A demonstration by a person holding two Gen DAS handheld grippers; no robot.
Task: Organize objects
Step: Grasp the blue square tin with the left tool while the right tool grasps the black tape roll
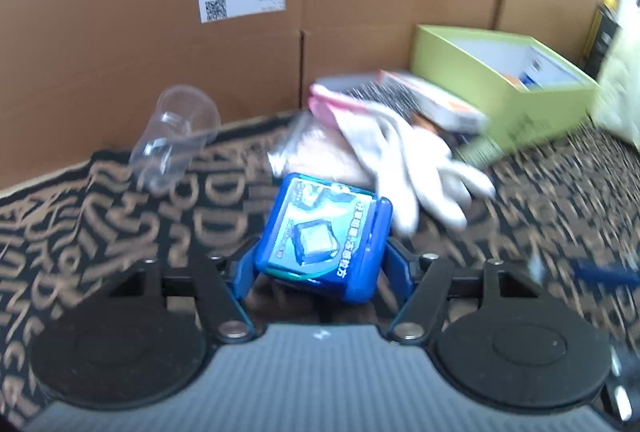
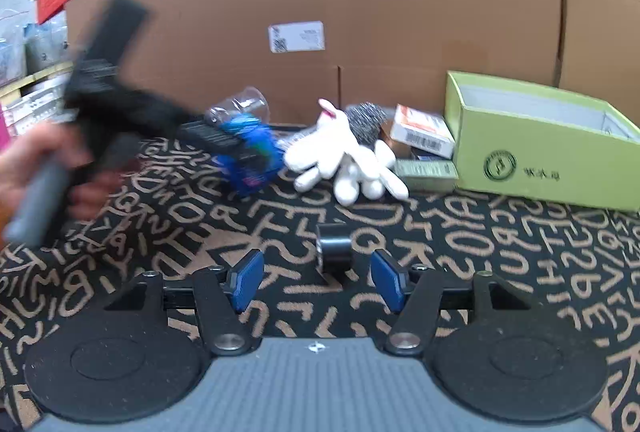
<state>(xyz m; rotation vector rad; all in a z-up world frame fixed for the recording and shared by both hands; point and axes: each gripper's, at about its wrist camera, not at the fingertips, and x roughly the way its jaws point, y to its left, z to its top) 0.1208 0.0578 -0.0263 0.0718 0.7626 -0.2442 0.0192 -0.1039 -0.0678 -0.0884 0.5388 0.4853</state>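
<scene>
Left wrist view: our left gripper (image 1: 322,256) clamps the blue case (image 1: 326,234); right gripper (image 2: 318,278) gapes empty. Gloves (image 2: 344,159), cup (image 1: 176,135) and roll (image 2: 334,248) lie outside the green box (image 2: 540,151).

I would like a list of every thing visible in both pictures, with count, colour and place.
blue case: one, blue, between the left fingers
clear cup: one, transparent, on its side near the cardboard wall
white glove: one, white, mid mat
green box: one, open, right
small cartons: two at least, beside the green box
black roll: one, ahead of the right fingers
left gripper: closed on the blue case
right gripper: open, empty
hand: one, left edge
</scene>
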